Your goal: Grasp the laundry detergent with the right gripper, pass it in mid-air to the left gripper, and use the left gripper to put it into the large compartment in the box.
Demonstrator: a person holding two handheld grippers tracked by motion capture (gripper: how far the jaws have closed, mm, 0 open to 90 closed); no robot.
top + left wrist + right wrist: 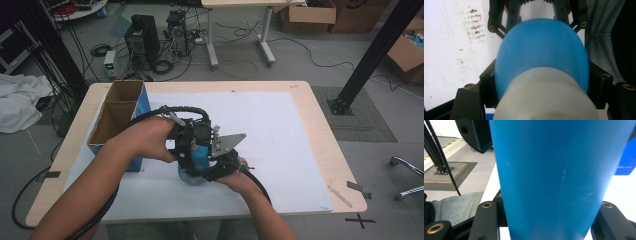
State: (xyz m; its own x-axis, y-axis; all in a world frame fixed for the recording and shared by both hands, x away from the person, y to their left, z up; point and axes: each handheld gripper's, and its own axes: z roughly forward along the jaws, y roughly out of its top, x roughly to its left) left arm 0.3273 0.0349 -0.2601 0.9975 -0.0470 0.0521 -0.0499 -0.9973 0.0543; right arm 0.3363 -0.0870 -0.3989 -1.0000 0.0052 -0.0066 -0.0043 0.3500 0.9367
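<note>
Where the two grippers meet over the white mat [280,150], there is one blue bottle [200,159], held just above or on the mat near the table's near-middle, just right of the single open cardboard box [116,117] with its blue outer face. That box has two compartments, both showing bare brown insides. Two hands are at work: the left hand [147,139] comes in from the lower left with its forearm slanting up across the table edge, wrapped round the left gripper [187,150]; the right hand [240,179] comes up from the bottom, lower and closer to the person, gripping the right gripper [220,167] under its one grey three-cornered plate [227,144]. In the left gripper view the bottle [541,50] shows a blue body and a pale, whitish end nearest the camera, and the two black jaws press against its sides, clamped on it. In the right gripper view the blue body [559,177] stands upright between that gripper's two jaws, which close against it on either side. One cable [175,111] loops over the left hand.
</note>
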